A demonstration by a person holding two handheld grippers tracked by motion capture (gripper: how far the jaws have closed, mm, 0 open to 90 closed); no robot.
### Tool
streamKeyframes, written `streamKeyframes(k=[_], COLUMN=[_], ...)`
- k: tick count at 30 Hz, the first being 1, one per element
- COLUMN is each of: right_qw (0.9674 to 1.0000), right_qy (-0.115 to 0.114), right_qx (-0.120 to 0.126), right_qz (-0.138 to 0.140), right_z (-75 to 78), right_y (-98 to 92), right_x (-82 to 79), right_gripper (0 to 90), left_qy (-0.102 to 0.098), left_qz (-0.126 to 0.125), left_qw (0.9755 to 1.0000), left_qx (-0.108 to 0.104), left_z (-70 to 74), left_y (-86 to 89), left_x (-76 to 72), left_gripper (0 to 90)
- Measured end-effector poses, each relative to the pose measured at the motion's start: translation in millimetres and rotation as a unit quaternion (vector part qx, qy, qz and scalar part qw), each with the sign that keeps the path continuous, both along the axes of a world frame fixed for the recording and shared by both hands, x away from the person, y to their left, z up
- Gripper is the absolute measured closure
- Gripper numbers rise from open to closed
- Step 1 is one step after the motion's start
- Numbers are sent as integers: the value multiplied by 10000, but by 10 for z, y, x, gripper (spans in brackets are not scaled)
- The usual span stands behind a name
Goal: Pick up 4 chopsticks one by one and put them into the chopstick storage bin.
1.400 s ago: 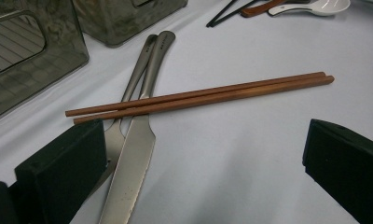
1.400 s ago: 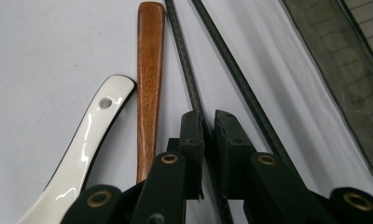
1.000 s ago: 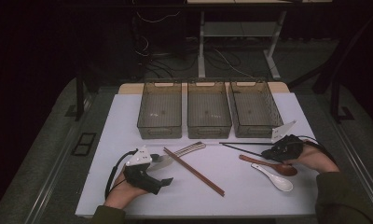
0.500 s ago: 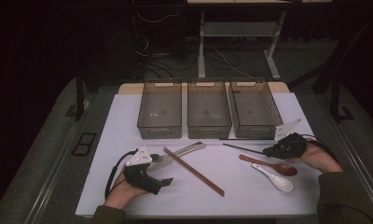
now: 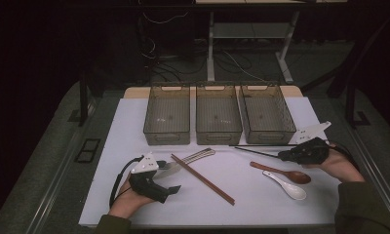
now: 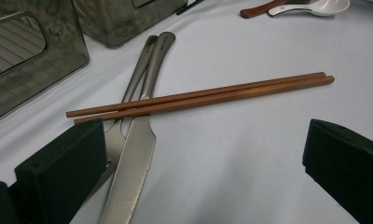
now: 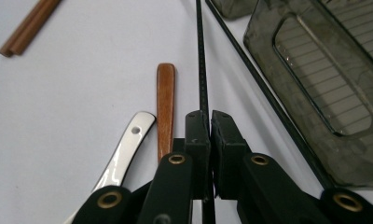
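Clamping, with the right gripper [image 5: 285, 156], one thin black chopstick [image 5: 256, 151]; pressing the pads together on its near end in the right gripper view [image 7: 208, 121], with the shaft [image 7: 202, 70] running straight out toward 12 o'clock there.

Pointing, in the high view, toward 9 to 10 o'clock from the jaws, along the front of the three smoky translucent plastic bins; lying crosswise, therefore, to the rightmost bin [image 5: 268, 138], itself running from 12 to 6 o'clock and sitting at about 11 o'clock from the tool. Probably calling for a turn of the stick before any drop into that bin.

Leaving a second black chopstick [image 5: 261, 145] flat on the white mat, just before the bin fronts and near the held one.

Resting the left gripper [image 5: 171, 178] with jaws wide apart and empty [image 6: 203, 158], well apart from this work, facing a pair of reddish-brown wooden chopsticks [image 6: 198, 96].

Hiding the held stick's gripped end behind the pads; leaving its far tip hard to make out against the bins.
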State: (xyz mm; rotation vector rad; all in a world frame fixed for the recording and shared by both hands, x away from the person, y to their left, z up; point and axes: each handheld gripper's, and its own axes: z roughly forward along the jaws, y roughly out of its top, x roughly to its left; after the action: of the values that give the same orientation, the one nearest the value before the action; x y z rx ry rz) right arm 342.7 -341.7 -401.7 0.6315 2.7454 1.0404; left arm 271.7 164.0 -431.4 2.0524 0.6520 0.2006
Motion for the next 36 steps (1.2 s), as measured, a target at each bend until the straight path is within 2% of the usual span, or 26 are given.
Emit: streamKeyframes(k=[12,17,23,31,36], right_qw=[9986,9979,9965,9967,9954], right_qy=[-121,-171,-174,-238,-261], right_qx=[495,553,678,522,619], right_qz=[-168,-296,-459,-568,-684], right_z=[166,280,393,529,569], right_y=[91,212,463,949,1156], right_x=[-57,-62,4,127,220], right_gripper=[854,854,853,853,853], left_qy=[-7,-2,-21,-53,-73], left_qz=[36,23,45,30,29], left_qw=[10000,10000,9999,9999,9999], left_qx=[-85,-70,-108,-131,-138], left_z=[-14,-18,-12,-10,-9], left_y=[14,2,8,8,8], left_x=[12,15,15,14,17], left_gripper=[0,0,0,0,0])
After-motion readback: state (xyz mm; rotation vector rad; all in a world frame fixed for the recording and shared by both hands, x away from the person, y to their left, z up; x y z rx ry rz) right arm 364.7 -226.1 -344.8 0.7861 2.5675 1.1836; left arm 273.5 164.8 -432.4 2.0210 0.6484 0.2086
